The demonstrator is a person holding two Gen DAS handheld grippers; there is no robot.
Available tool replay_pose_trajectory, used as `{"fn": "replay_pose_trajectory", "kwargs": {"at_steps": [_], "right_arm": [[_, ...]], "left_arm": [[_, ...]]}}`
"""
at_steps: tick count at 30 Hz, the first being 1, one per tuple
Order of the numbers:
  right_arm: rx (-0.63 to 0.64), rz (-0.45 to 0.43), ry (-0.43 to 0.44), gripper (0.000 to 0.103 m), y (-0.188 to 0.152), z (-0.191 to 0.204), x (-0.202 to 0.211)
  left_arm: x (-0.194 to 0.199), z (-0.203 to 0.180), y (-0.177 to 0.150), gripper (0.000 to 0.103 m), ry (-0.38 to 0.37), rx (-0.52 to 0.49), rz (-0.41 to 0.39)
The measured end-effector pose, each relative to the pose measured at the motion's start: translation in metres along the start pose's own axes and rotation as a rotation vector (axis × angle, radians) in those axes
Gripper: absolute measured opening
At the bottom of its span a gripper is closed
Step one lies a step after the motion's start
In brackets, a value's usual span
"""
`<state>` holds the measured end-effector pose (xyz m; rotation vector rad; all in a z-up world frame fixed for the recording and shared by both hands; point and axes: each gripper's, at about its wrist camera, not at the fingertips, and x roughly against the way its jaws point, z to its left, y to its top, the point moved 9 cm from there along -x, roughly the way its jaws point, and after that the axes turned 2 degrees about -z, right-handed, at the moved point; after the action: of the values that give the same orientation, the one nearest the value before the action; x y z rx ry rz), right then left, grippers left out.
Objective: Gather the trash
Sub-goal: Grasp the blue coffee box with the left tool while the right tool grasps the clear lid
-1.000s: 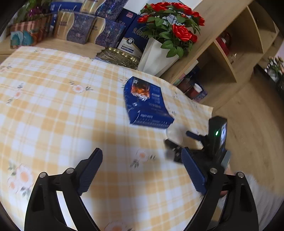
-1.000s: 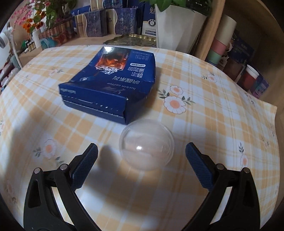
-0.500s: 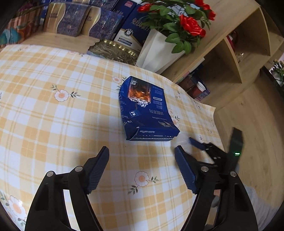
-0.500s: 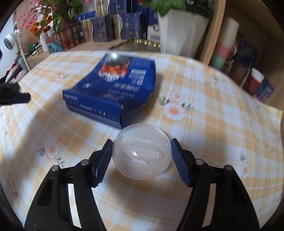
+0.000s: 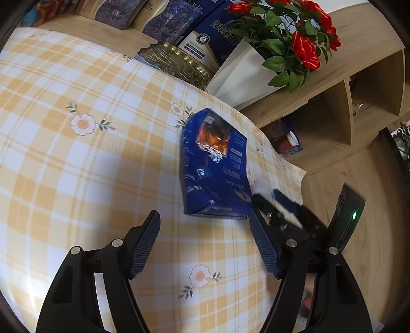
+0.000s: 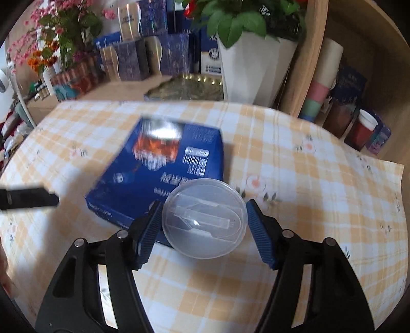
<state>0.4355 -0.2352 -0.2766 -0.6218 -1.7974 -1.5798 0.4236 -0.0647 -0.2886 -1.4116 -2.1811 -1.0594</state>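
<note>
A clear plastic dome lid [image 6: 205,217] sits between the fingers of my right gripper [image 6: 202,230], which is shut on it and holds it above the checked tablecloth [image 6: 294,205]. A blue coffee box [image 6: 159,174] lies flat just behind the lid. In the left wrist view the box [image 5: 215,169] lies a little ahead of my open, empty left gripper [image 5: 205,243]. The right gripper [image 5: 282,212] shows there at the box's right corner, with the lid [image 5: 261,187] only partly visible.
A white planter with red roses [image 5: 243,71], a gold tin [image 5: 176,61] and several blue boxes [image 5: 153,18] stand at the table's far edge. A wooden shelf unit [image 6: 358,76] with cups stands to the right. The table edge [image 5: 299,176] drops to wood floor.
My right gripper closed on the clear lid and lifted it off the cloth. My left gripper moved forward toward the blue box.
</note>
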Motion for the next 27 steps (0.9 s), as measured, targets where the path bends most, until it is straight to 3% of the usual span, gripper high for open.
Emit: {"fn": "replay_pose_trajectory", "kwargs": {"at_steps": [3,10,12,19,27], "right_arm": [[-0.026,-0.014,0.020,0.067,-0.007,-0.004,0.001],[-0.104,-0.047,0.061,0.067,-0.013,-0.011,0.000],[-0.123,-0.054,0.079,0.067,-0.016,-0.012,0.001],[-0.131,-0.070,0.106,0.067,-0.022,-0.015,0.006],[-0.166,-0.101,0.148,0.067,-0.028,-0.023,0.005]], "left_arm": [[-0.010,0.000,0.007,0.065,-0.007,-0.004,0.009],[-0.041,0.007,0.034,0.059,-0.071,0.090,0.026],[-0.049,0.010,0.039,0.052,-0.075,0.106,0.035],[-0.073,0.006,0.039,0.045,-0.103,0.096,0.090],[-0.090,-0.004,0.039,0.039,-0.169,0.108,0.089]]}}
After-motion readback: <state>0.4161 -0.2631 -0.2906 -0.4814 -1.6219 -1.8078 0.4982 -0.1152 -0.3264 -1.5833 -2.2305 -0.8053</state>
